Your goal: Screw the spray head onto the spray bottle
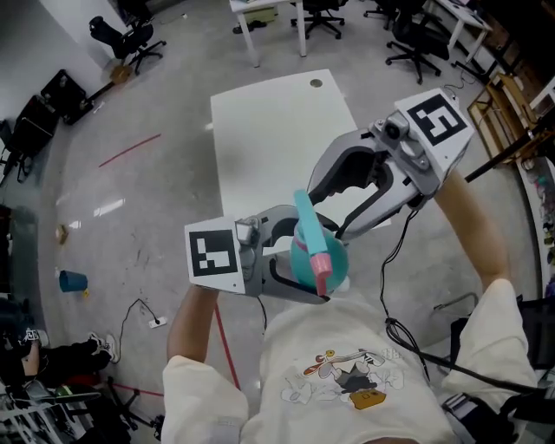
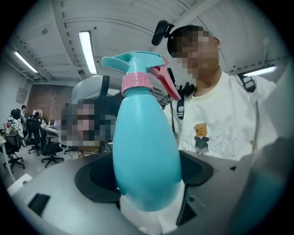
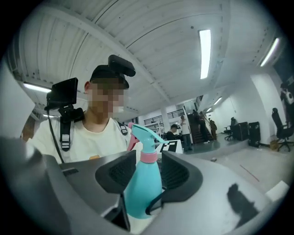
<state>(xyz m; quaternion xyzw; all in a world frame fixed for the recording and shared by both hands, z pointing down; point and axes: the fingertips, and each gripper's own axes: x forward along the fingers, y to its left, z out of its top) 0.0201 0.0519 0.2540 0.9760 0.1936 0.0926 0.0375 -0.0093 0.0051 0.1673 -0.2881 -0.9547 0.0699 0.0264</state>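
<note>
- Nearest, in front of the person's cream T-shirt [image 1: 347, 373], the spray bottle [image 1: 301, 257] is held up in the air, clear of the table.
- The left gripper [image 2: 147, 176] is clamped on the bottle's lower body, a dark pad hard against each side.
- The right gripper [image 3: 148, 173] reaches in from the far right. Its jaws are partly apart and closed against the bottle's shoulder, one pad on each side.
- The bottle is teal and pear-shaped, with a white base [image 2: 147, 213]. The teal spray head [image 2: 138, 62] sits on its neck above a pink collar [image 2: 137, 82], and a pink trigger [image 2: 165, 82] hangs beside it.
- Beyond the grippers stands a white table [image 1: 277, 130] with a round cable hole [image 1: 316, 83] near its far edge.
- Around it is a grey, glossy floor [image 1: 156, 199]. A red line [image 1: 130, 149] runs to the table's left, and a blue cup [image 1: 73, 280] sits near the left edge.
- Farthest off are black office chairs [image 1: 130, 39] and more white desks [image 1: 260, 13].
- The gripper views show a pale ribbed ceiling with strip lights [image 3: 205, 48].
</note>
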